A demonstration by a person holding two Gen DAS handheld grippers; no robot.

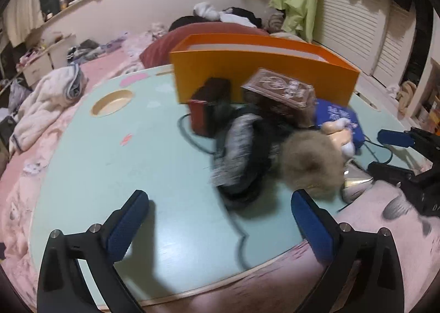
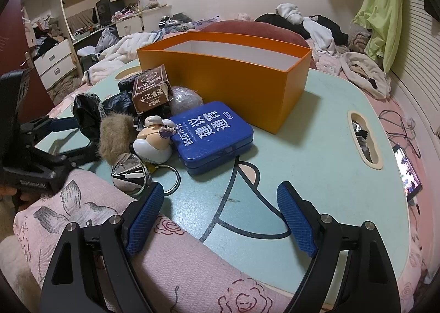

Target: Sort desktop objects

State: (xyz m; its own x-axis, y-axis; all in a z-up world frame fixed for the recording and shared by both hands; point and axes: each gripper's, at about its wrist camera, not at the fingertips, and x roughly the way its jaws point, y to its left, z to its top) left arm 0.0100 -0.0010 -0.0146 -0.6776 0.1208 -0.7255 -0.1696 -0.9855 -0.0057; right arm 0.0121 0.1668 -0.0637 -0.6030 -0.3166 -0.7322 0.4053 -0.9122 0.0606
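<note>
An empty orange box (image 2: 239, 76) (image 1: 264, 76) stands at the back of the light green table (image 2: 316, 153) (image 1: 110, 153). In front of it lies a pile: a blue tin (image 2: 211, 137) (image 1: 338, 118), a brown carton (image 2: 151, 90) (image 1: 280, 90), a small white figurine (image 2: 154, 140), a tan fur pompom (image 2: 115, 137) (image 1: 310, 164), a silver cone with a key ring (image 2: 132, 172), and black-grey fabric (image 1: 242, 153). My left gripper (image 1: 220, 211) is open and empty, just in front of the pile. My right gripper (image 2: 220, 203) is open and empty, near the table's front edge.
A pink patterned cloth (image 2: 165, 258) covers the near edge. The table has a round hole (image 1: 111, 102) and a slot (image 2: 363, 138). A phone (image 2: 408, 172) lies to the right. A bed with clothes surrounds the table. The left gripper shows in the right view (image 2: 59, 123).
</note>
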